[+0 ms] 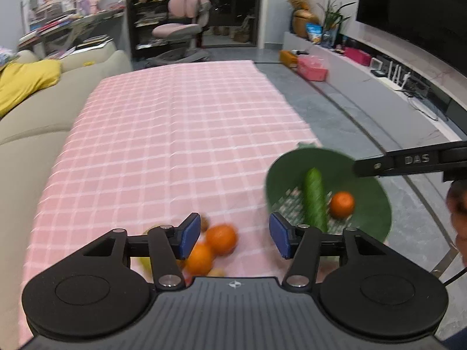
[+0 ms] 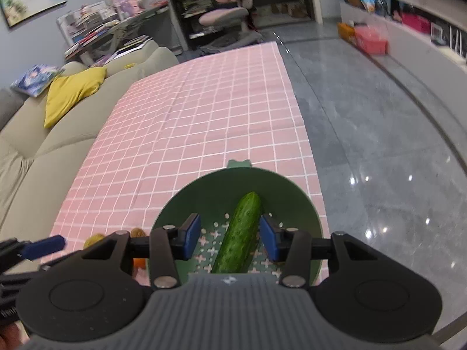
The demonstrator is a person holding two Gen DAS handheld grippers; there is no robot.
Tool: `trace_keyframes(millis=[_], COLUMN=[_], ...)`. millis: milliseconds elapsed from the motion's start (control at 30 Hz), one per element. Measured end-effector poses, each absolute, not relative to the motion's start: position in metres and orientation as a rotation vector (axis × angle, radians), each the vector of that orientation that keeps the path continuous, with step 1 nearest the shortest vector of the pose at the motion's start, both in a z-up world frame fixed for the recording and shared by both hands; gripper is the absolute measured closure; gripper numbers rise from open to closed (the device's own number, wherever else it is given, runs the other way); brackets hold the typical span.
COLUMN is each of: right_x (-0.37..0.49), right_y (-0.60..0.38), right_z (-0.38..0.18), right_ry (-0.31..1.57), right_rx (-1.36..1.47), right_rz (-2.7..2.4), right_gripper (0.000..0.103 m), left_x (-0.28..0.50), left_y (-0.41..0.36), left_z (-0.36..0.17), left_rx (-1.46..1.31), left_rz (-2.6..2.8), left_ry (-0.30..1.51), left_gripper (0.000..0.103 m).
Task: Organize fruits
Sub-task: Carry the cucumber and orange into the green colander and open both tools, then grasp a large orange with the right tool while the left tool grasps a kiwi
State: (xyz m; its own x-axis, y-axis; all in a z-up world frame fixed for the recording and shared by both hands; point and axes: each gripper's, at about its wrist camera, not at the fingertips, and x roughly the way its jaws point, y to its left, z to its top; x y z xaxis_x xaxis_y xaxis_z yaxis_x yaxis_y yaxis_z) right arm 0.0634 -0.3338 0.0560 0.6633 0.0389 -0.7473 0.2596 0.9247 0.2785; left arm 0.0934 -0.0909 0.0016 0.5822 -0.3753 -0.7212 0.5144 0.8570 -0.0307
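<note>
- The bowl [image 2: 280, 186] sits at the table's [image 1: 175, 116] near right edge; in the left view it lies at 3 o'clock of the left gripper [image 1: 235, 236].
- Inside it lie a cucumber [image 2: 240, 233] and one orange [image 1: 342, 204], the orange at 3 o'clock of the cucumber.
- The right gripper [image 2: 230, 237] hangs over the bowl, jaws spread wide and holding nothing, the cucumber between them but seemingly below.
- The left gripper's jaws are spread too, empty, above the loose pile.
- That pile, two oranges [image 1: 213, 248] touching plus small blurred fruit beside them, waits on the cloth at 9 o'clock of the bowl.
- Step in hand, as I judge: fetching the next fruit, with two pieces already sorted.
- Next: drop the left gripper around the nearer orange, pinch gently as it may roll, then carry it toward 3 o'clock into the bowl.
</note>
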Motion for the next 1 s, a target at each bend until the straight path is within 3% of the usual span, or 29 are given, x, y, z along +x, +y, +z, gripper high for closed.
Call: trace_keyframes(millis=[433,1000], right_x=[-0.019,0.004], right_y=[-0.242,-0.182], right_z=[0.059,-0.001], right_ry=[0.792,0.96], right_rx=[0.282,0.214], right_rz=[-0.037,0.036], right_gripper=[0.06,0.06], left_x=[0.048,0.049], left_y=[-0.009,0.014], left_z=[-0.03,-0.078], left_rx=[0.139,0.127], left_rz=[-0.485,-0.498], left_ry=[0.866,0.941], left_gripper=[0.034,0.034])
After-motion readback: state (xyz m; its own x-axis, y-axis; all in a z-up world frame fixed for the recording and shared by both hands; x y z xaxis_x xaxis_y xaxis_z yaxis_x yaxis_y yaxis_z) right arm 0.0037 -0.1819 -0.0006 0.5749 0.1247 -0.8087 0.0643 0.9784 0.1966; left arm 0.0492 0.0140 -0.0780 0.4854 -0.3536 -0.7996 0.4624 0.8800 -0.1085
